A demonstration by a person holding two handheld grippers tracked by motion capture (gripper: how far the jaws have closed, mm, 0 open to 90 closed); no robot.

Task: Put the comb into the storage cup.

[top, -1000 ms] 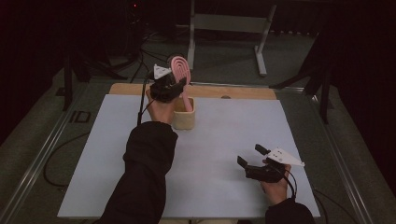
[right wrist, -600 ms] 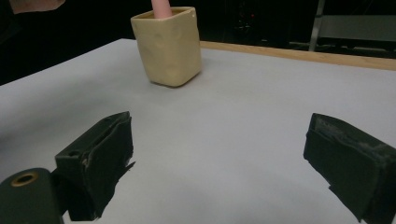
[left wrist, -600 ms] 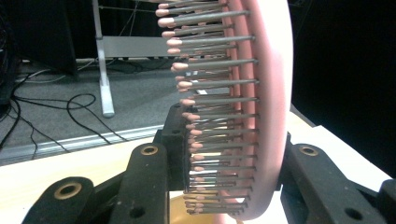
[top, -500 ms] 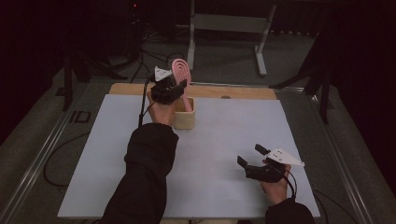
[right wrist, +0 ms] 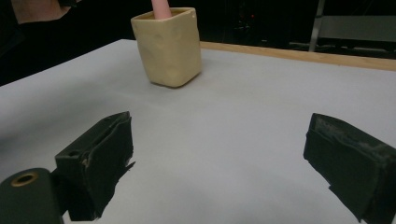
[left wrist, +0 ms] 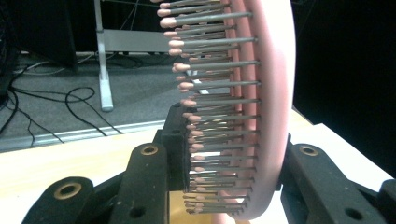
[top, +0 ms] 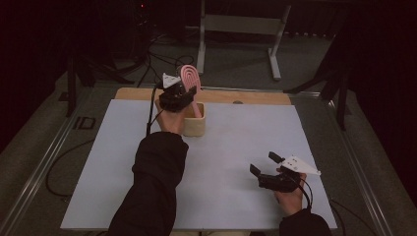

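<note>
Left gripper (top: 183, 93): clamped on pink brush (top: 189, 77), jaws pressed against the head from both sides, bristle side and back, as seen in the left gripper view. Brush (left wrist: 243, 112) upright, head above cup (top: 194, 119), handle running down into it. Bristles grey with pink tips, pointing toward the left of that view. Cup beige, squarish, open at the top, standing on the sheet near its far edge, just beside the left hand. Left sleeve black, forearm lying across the sheet from the near edge.

Right gripper (top: 265, 166): jaws spread wide, nothing between them, held low over the sheet near the near right corner, well apart from cup and brush. In the right gripper view, jaws [no contact with anything] framing bare sheet, cup (right wrist: 169, 44) farther off with pink handle (right wrist: 159, 8) rising from it.

Surface: white sheet (top: 236, 147) covering most of table (top: 236, 96), a strip of bare wood visible along the far edge. Sheet flat, unmarked.

Room: dark. Grey floor beyond the table, black cables (top: 162, 59) strewn on it, grey metal stand (top: 241, 24) behind. Metal rail along the left side of the table.
</note>
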